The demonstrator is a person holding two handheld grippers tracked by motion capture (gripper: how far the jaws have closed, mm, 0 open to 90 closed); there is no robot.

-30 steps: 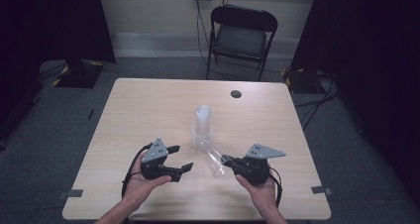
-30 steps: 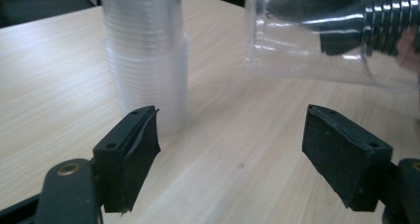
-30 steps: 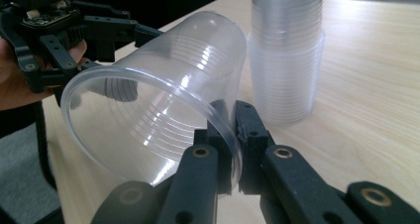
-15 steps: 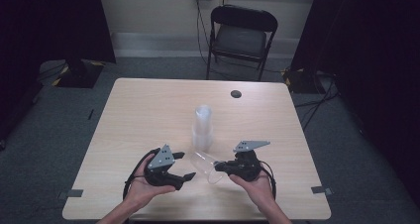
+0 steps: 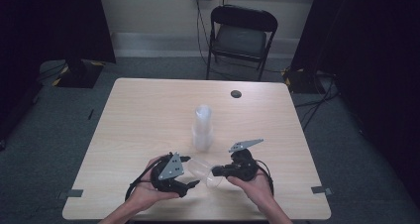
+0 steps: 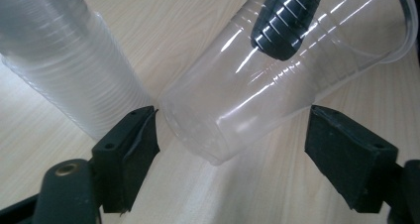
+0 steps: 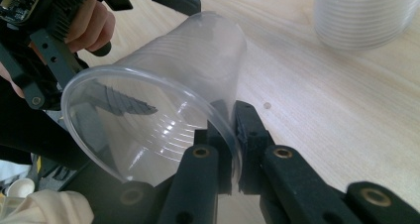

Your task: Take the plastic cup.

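Observation:
A clear plastic cup (image 5: 200,170) lies tilted on its side just above the table, between my two grippers. My right gripper (image 5: 215,173) is shut on the cup's wall at the rim (image 7: 163,100), one finger inside the cup (image 6: 285,21) and one outside. My left gripper (image 5: 192,171) stands around the cup's base (image 6: 233,110). Its jaws have just been opening, and the right pad (image 6: 346,154) is apart from the cup. An upright stack of the same clear cups (image 5: 203,127) stands on the table just behind.
The wooden table (image 5: 129,120) has a small black round disc (image 5: 236,93) near its far edge. A black folding chair (image 5: 242,35) stands beyond the table. Both hands are near the table's front edge.
The two hands have come closer together. The right gripper brought the cup to the left, so the cup's base now sits between the left gripper's jaws, which stand wider.

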